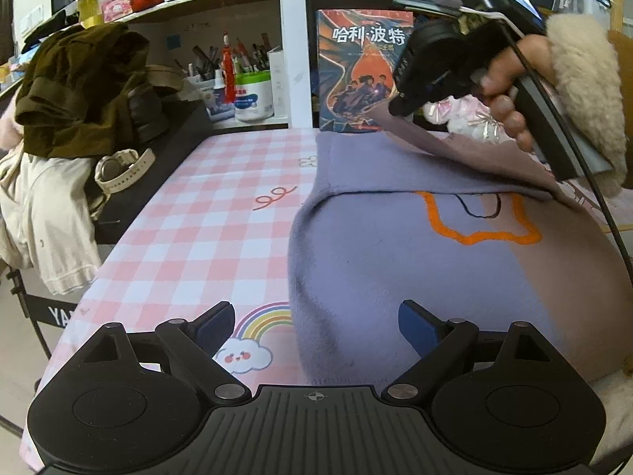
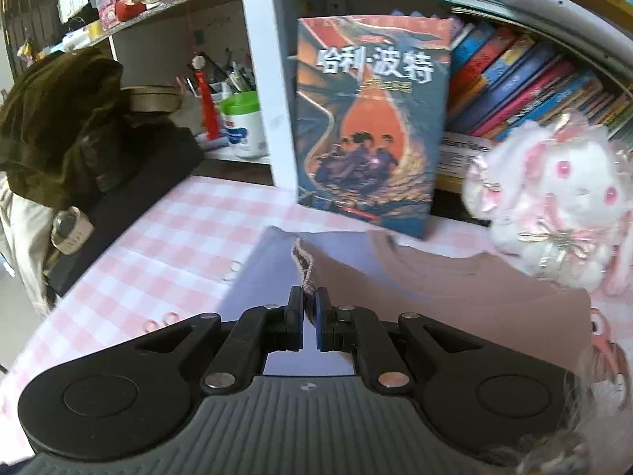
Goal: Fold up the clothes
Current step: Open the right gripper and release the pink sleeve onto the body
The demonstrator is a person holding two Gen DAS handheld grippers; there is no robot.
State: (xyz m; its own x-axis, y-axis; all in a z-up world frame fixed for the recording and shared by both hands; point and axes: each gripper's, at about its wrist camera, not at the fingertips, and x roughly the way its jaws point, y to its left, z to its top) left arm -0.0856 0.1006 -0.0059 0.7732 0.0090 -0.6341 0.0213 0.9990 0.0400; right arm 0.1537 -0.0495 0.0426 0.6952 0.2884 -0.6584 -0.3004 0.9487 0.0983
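A lavender and mauve sweater (image 1: 395, 245) with an orange outline on it lies on the pink checked tablecloth (image 1: 205, 229). My left gripper (image 1: 316, 322) hovers open over the sweater's near left edge, nothing between its fingers. In the left wrist view my right gripper (image 1: 399, 107) is held by a hand (image 1: 510, 91) at the upper right and lifts a mauve flap of the sweater off the table. In the right wrist view the right gripper (image 2: 309, 301) is shut on the sweater's edge (image 2: 306, 277), with the mauve flap (image 2: 455, 297) hanging to the right.
A book (image 1: 362, 79) stands against the shelf at the table's back, with a white plush rabbit (image 2: 554, 202) beside it. On the left, a black box (image 1: 158, 166) carries a watch (image 1: 122, 170), and dark green and cream clothes (image 1: 79, 91) are piled there.
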